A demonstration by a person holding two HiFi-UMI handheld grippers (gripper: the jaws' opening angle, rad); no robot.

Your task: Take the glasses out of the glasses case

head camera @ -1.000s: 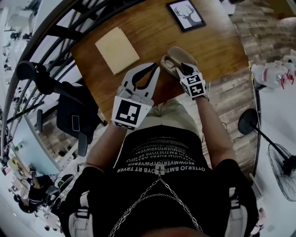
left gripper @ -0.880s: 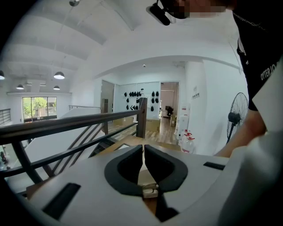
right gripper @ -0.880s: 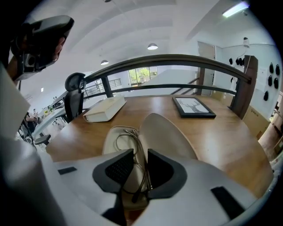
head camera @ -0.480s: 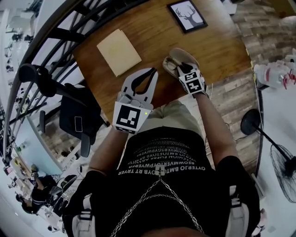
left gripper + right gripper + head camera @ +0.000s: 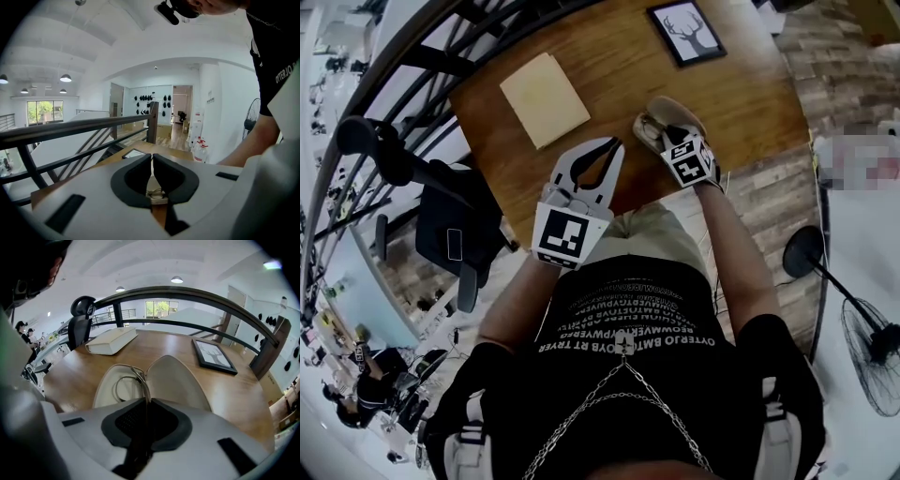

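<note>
1 glasses case point(image 5: 180, 380) lengthwise twd railing point(image 5: 187, 293).

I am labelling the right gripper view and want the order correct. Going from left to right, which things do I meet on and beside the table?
In order: black office chair → pale book → open glasses case → framed deer picture.

The glasses case point(image 5: 173, 376) is cream, the table point(image 5: 619, 66) brown wood-grain, the picture point(image 5: 686, 32) black-framed, the book point(image 5: 546, 99) pale yellow.

Office mezzanine: wood table point(image 5: 619, 84), black railing point(image 5: 187, 294), office chair point(image 5: 450, 225), floor fan point(image 5: 867, 352), open floor below.
</note>
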